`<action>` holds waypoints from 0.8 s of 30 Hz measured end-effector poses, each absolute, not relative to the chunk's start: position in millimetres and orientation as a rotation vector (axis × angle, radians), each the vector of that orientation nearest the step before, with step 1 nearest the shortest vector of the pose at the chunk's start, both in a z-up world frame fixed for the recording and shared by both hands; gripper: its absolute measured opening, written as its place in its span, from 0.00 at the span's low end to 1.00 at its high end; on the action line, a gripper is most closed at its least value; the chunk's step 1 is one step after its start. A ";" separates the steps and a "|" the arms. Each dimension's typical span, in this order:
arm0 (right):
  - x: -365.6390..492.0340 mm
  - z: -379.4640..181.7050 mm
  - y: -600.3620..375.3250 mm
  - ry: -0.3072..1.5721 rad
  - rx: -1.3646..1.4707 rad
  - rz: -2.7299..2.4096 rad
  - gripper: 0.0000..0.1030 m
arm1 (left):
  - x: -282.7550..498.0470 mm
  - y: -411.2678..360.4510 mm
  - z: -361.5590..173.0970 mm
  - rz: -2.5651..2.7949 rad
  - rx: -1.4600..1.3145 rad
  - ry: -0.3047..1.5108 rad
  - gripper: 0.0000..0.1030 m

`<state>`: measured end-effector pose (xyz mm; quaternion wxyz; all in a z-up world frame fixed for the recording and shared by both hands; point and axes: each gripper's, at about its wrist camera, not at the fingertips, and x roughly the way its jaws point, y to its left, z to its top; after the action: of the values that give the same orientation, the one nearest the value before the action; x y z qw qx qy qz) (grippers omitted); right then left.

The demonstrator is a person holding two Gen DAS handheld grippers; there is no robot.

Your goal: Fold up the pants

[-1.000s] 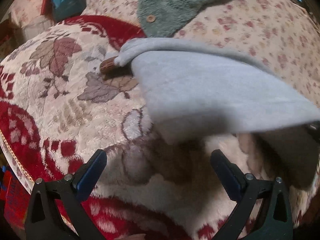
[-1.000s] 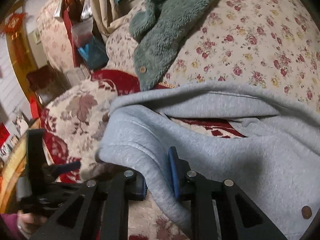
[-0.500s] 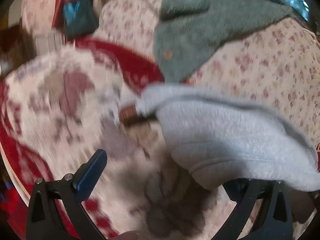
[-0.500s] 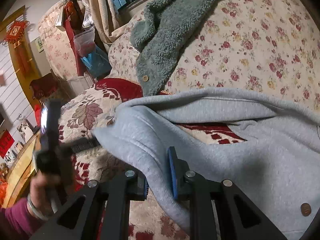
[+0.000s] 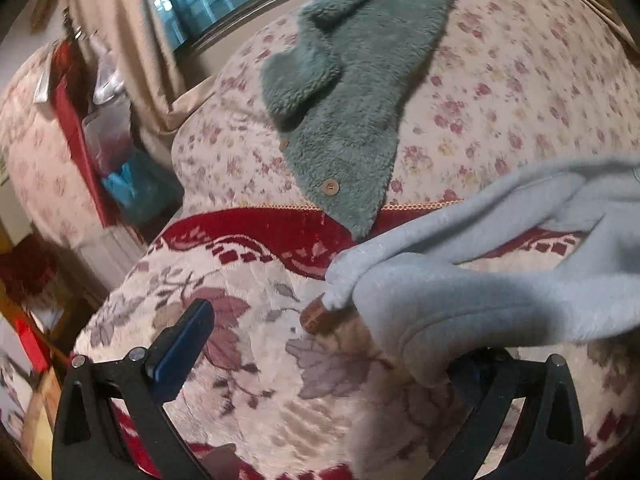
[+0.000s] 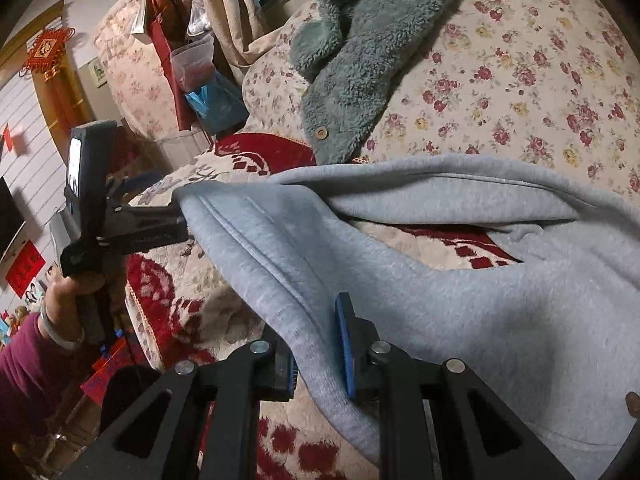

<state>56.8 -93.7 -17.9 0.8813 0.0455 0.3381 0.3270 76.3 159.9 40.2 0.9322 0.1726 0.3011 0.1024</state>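
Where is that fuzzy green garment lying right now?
The green fleece garment lies draped over the flowered cushion at the top of both views, behind the grey pants; its lower tip reaches the red blanket.

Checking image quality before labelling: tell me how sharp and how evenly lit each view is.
Left wrist view: soft with motion blur, worst at the left edge by the curtain; the grey pants throw a dark shadow over the right side of the left gripper. Right wrist view: crisp, the pants' seam and the right gripper clear, dim warm light, fisheye bending at the edges.
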 end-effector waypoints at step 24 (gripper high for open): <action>50.5 -37.8 -105.8 0.762 0.097 0.652 0.17 | 19.0 205.4 -13.8 0.158 0.209 0.812 1.00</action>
<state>50.5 -105.8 -37.8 0.8757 0.0465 0.3649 0.3126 19.0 205.4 -13.8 0.9104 0.1016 0.3936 0.0765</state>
